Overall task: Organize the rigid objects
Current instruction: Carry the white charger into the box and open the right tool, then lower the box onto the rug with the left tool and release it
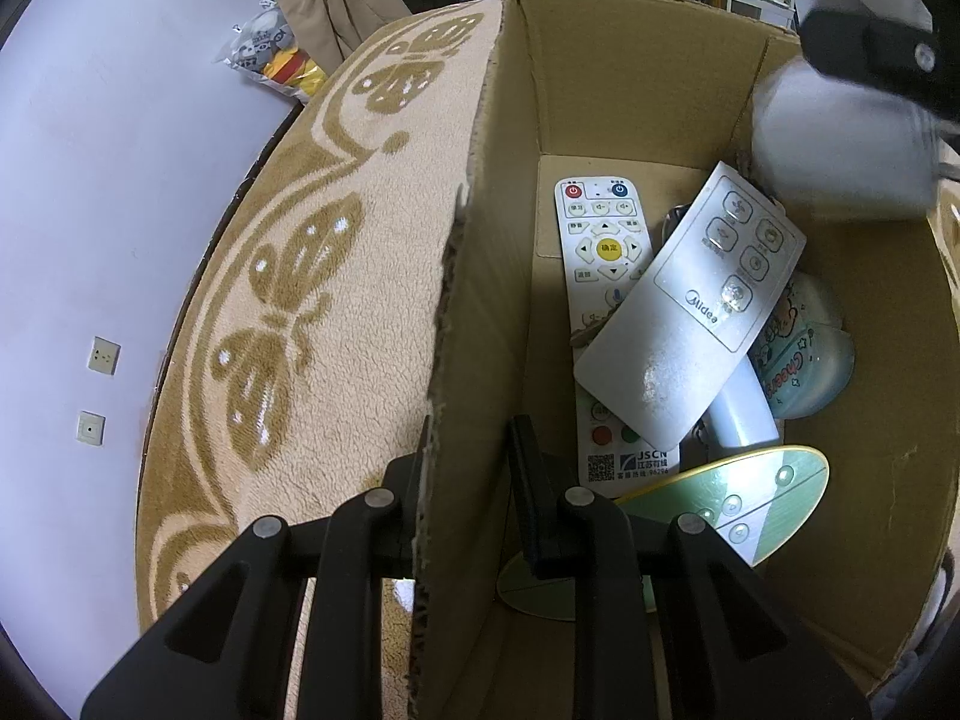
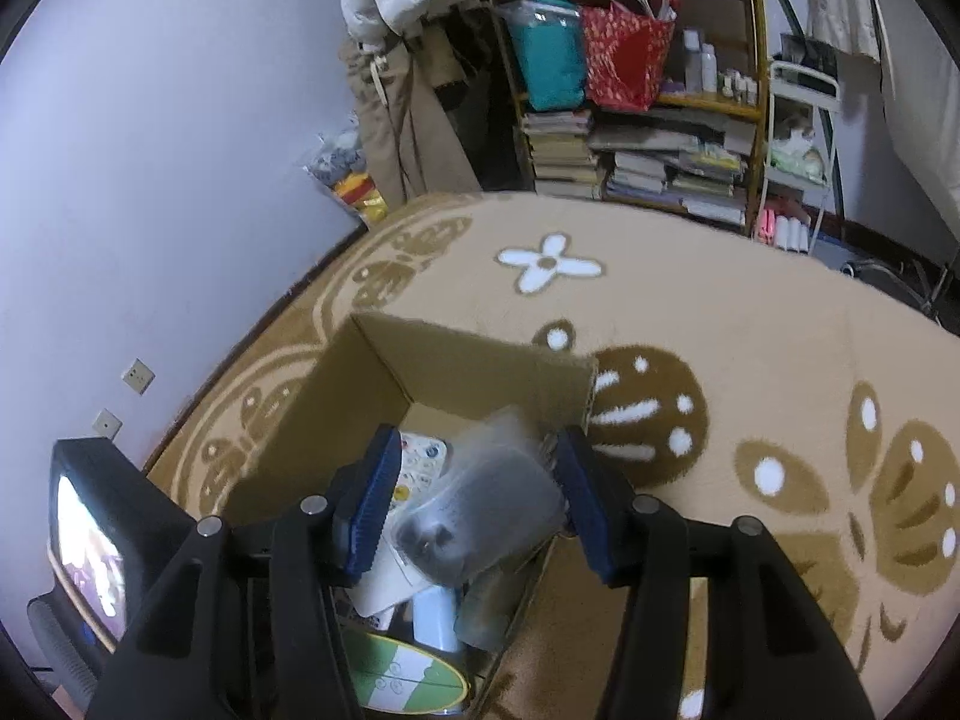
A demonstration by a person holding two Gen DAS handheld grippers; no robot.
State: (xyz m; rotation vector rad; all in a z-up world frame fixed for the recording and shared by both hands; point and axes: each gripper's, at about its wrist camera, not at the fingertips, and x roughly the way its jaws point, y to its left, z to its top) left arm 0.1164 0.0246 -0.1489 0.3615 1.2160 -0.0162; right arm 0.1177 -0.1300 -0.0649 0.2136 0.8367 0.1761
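Box: the cardboard box (image 1: 630,78) stands open on a butterfly-patterned carpet (image 1: 336,312); its left wall is thin, ragged-edged board that would flex if pulled hard.
Left tool: the left tool (image 1: 468,480) is nearly closed, pinching that wall, one finger outside and one inside.
Right tool: the right tool (image 2: 480,498) stands at about half width around a clear plastic container (image 2: 480,510) over the box; whether the pads press on it I cannot tell.
Container: looks light, smooth and slippery, with walls likely to give; best held across its broad sides, gently.
Already inside: white TV remote (image 1: 600,276), Midea remote (image 1: 690,306), green oval remote (image 1: 738,498), all stiff, light and flat, easiest pinched by their long edges.
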